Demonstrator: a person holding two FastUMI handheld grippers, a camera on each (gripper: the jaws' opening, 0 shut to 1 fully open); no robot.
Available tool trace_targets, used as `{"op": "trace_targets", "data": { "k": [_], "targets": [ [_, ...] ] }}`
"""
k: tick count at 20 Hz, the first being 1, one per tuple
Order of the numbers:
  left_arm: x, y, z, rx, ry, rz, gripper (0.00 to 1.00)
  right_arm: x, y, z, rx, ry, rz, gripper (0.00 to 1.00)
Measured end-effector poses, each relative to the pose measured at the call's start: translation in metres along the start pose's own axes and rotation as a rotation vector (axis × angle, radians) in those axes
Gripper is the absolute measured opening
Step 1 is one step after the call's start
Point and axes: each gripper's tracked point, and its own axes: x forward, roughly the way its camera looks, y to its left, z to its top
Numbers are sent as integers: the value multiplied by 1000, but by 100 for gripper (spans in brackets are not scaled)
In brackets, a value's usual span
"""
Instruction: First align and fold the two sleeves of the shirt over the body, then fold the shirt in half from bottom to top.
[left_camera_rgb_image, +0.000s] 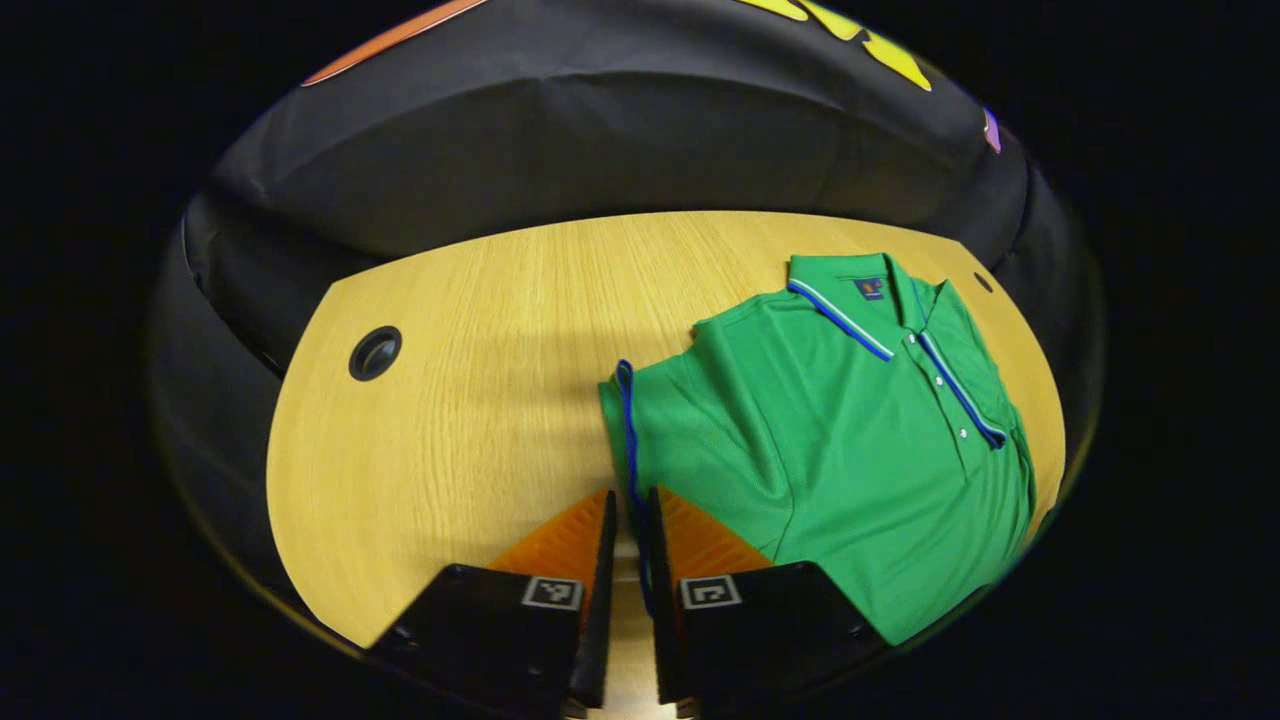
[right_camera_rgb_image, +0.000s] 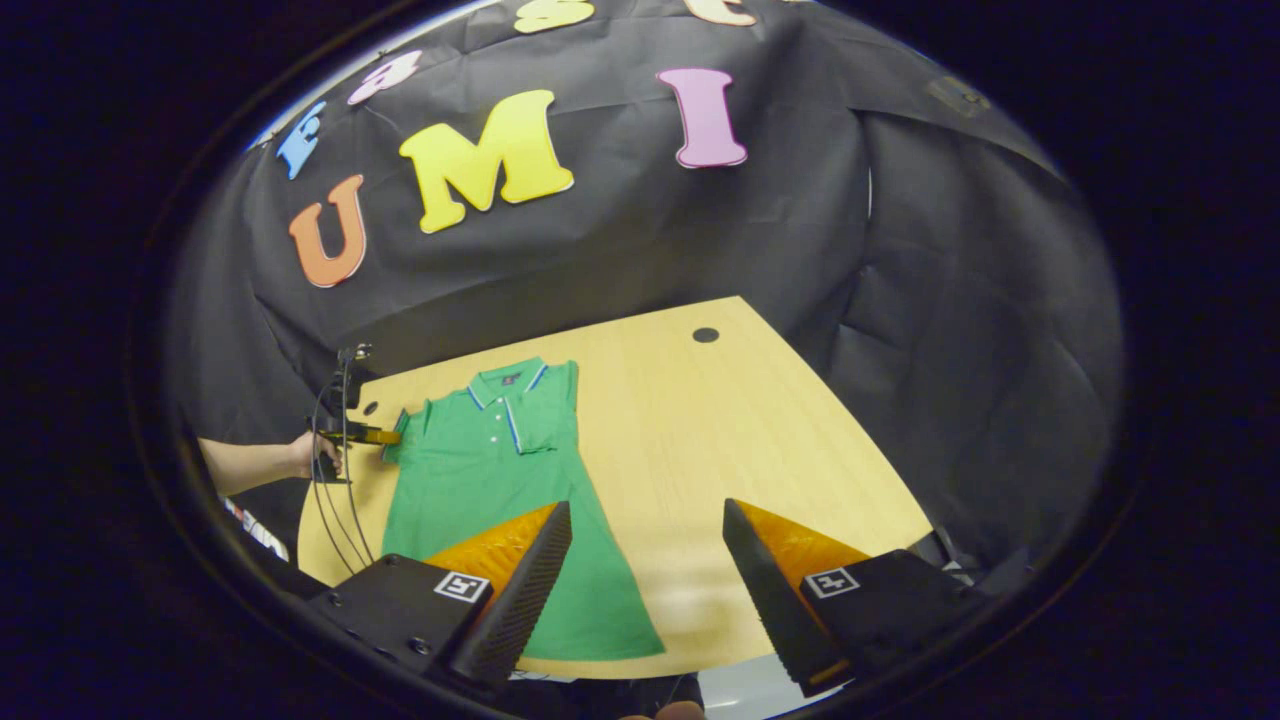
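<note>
Left gripper (left_camera_rgb_image: 628, 510) is clamped on the blue-trimmed sleeve (left_camera_rgb_image: 628, 430) hem, evidently to carry it over the shirt (left_camera_rgb_image: 850, 470) body. Right gripper (right_camera_rgb_image: 648, 520) hangs with fingers spread, holding nothing. The shirt lies flat on the table (left_camera_rgb_image: 450, 400); bare wood lies either side.

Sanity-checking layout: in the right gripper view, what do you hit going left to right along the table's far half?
Hand → left claw at the sleeve edge → green shirt → bare wooden table → small dark hole in the tabletop.
</note>
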Motion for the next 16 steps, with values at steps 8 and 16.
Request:
{"op": "trace_targets", "data": {
  "k": [8, 16],
  "targets": [
    [-33, -11, 21, 7, -59, -11, 4, 5, 1, 3, -85, -40, -22, 98],
    [-70, -76, 54, 1, -122, -82, 4, -11, -5, 19, -107, -122, -20, 94]
  ]
}}
